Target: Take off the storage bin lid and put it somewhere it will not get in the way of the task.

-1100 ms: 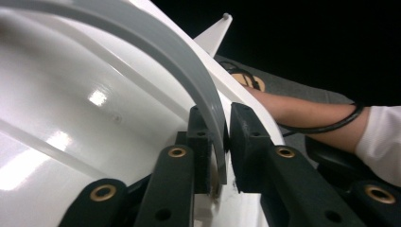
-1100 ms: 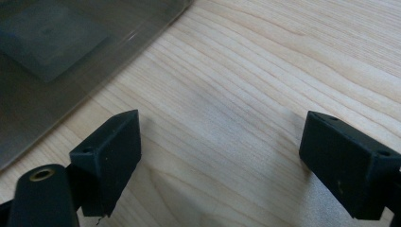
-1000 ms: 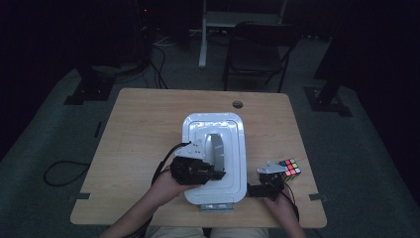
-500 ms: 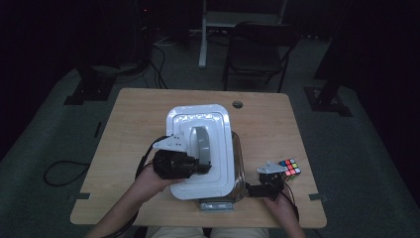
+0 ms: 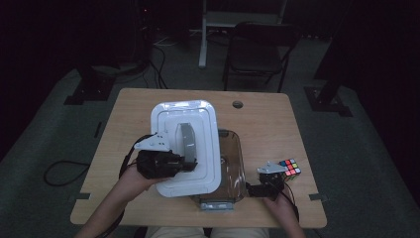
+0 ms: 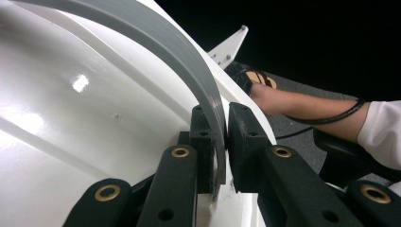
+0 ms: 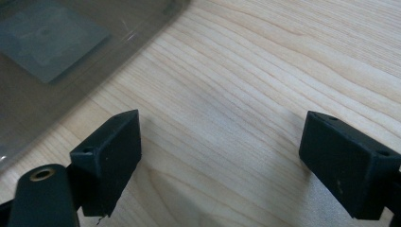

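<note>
Lid (image 5: 195, 124) reads as light, stiff moulded plastic: broad, thin-walled, glossy, so likely slippery on its flat faces and prone to swing or tilt if gripped off-centre. The sensible hold is the grey arched handle (image 6: 189, 61) running along its middle; a narrow strap that fits between jaws, though thin enough to pivot in the grip. Left hand-held gripper (image 5: 166, 162) is clamped on that handle near its near end, jaws pinching the strap from both sides as the left gripper view shows (image 6: 218, 146). Lid is white, rectangular with rounded corners, a raised step around the centre panel, bright glare on its far edge. It sits lifted and shifted to the left of the clear smoky box (image 5: 233, 163), overlapping the box's left side, above the wooden surface (image 5: 277, 124). Right hand-held gripper (image 5: 265, 186) rests low on the surface just right of the box, jaws spread wide with nothing between them (image 7: 220, 156). Colour cube (image 5: 289, 167) lies just beyond it.
</note>
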Action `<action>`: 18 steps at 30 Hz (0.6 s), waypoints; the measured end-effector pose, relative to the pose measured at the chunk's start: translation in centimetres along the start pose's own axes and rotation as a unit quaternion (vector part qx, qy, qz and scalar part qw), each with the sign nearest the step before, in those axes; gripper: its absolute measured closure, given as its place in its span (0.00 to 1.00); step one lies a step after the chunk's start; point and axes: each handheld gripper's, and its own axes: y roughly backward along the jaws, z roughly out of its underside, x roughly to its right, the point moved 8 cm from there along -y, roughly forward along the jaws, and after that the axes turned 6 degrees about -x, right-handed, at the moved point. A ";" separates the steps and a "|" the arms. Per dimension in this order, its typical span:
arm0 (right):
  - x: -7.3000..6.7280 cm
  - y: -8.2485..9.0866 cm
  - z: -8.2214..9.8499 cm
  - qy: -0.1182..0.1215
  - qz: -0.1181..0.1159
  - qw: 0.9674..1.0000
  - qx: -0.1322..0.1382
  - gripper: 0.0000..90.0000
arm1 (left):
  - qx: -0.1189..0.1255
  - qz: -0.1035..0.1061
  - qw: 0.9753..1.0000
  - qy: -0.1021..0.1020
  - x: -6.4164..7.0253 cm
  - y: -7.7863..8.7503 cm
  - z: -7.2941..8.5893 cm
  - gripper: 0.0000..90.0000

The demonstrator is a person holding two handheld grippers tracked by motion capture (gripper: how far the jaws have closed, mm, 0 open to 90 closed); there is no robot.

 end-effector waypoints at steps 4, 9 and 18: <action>0.0 0.0 0.0 -0.001 0.000 1.000 0.000 0.15 | -0.002 -0.012 1.000 0.000 -0.5 0.9 0.6 0.91; 0.0 0.0 0.0 0.000 0.000 1.000 0.000 0.15 | 0.000 -0.016 1.000 0.004 -1.1 2.5 1.8 0.91; 0.0 0.0 0.0 0.000 0.001 1.000 0.000 0.15 | -0.002 -0.034 0.999 0.020 -2.9 5.1 4.6 0.91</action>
